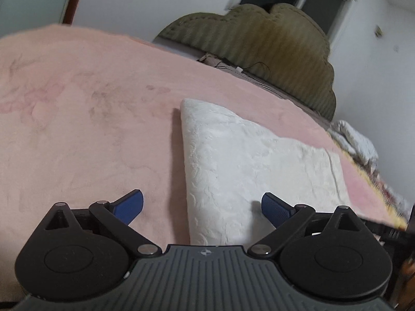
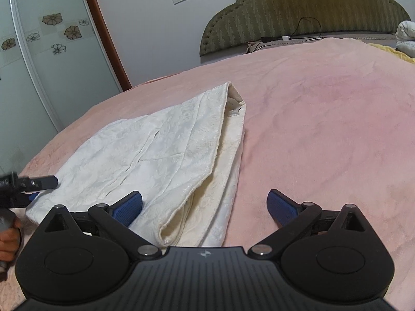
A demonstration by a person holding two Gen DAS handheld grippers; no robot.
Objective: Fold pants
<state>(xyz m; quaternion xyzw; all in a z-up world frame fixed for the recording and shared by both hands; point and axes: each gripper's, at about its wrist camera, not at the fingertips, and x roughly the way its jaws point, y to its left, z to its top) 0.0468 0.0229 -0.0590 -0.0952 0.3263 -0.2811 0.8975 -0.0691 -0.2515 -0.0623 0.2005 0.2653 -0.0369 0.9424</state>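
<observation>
My left gripper (image 1: 202, 204) and right gripper (image 2: 205, 204) both tilt downward, blue fingers (image 2: 129, 206) spread wide, gripping nothing. My hand (image 2: 9, 241) holds the left handle.

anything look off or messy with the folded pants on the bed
Slightly. The white pants lie folded on the pink blanket, but the top layer sits askew, leaving the lower layer and waistband exposed along the right edge. Nothing spilled or damaged.

Broad stretches of the pink blanket (image 2: 324, 119) lie bare and passable on either side of the folded white pants (image 2: 155, 150), while the green headboard (image 2: 298, 7) closes off the far end.
</observation>
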